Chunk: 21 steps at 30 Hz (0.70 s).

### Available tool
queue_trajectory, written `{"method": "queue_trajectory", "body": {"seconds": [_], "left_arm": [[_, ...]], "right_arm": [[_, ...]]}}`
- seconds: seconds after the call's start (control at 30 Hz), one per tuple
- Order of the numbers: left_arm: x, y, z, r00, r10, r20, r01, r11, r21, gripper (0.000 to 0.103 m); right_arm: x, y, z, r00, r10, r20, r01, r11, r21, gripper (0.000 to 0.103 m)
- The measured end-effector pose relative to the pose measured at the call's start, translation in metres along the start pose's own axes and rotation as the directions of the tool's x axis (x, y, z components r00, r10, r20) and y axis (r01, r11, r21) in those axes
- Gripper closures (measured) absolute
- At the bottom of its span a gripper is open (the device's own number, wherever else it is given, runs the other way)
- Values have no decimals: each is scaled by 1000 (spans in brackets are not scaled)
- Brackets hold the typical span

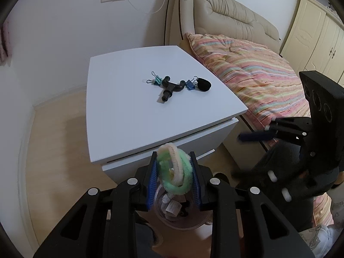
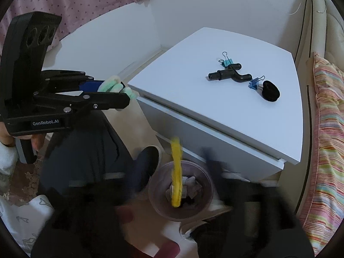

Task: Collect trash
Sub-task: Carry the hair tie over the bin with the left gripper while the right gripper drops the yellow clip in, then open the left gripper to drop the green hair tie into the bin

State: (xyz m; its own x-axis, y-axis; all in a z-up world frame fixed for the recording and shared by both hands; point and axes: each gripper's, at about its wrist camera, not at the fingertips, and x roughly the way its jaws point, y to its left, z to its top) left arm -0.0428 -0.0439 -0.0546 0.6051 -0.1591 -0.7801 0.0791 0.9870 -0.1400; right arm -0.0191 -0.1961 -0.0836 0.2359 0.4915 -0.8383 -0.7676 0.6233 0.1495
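The left gripper (image 1: 174, 172) pinches a green-and-cream pipe cleaner coil (image 1: 175, 172) above the bin (image 2: 206, 202) on the floor. The right gripper's (image 2: 176, 172) jaws are spread, blurred, with a yellow pipe cleaner (image 2: 176, 172) loose between them over the bin. Clips (image 2: 226, 61) lie on the nightstand (image 2: 193, 99).

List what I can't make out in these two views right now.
- Right gripper: its fingers are motion-blurred in its own view; only dark smears flank the yellow pipe cleaner.
- Bin contents: in the left view, mostly hidden behind the left gripper and its green-and-cream pipe cleaners.
- Scraps in the bin: too small to identify.
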Motion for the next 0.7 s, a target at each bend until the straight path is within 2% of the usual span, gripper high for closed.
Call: {"method": "queue_trajectory", "body": {"seconds": [0.1,0.23,0.7], "left_arm": [[1,0,0,1000,-2,-3,2,1000,3,76],[2,-3,-2,1000,-10,-12,11,1000,9,75],[7,-23,0,999,-37,-26,39,997,69,75]], "right_arm": [[1,-5,0,1000,-19,0,19,1000,20,13],[0,-11,-1,999,-45,-1,45,998,41,9],[-33,-27,-1,989,-128,72,119,986,115,7]]}}
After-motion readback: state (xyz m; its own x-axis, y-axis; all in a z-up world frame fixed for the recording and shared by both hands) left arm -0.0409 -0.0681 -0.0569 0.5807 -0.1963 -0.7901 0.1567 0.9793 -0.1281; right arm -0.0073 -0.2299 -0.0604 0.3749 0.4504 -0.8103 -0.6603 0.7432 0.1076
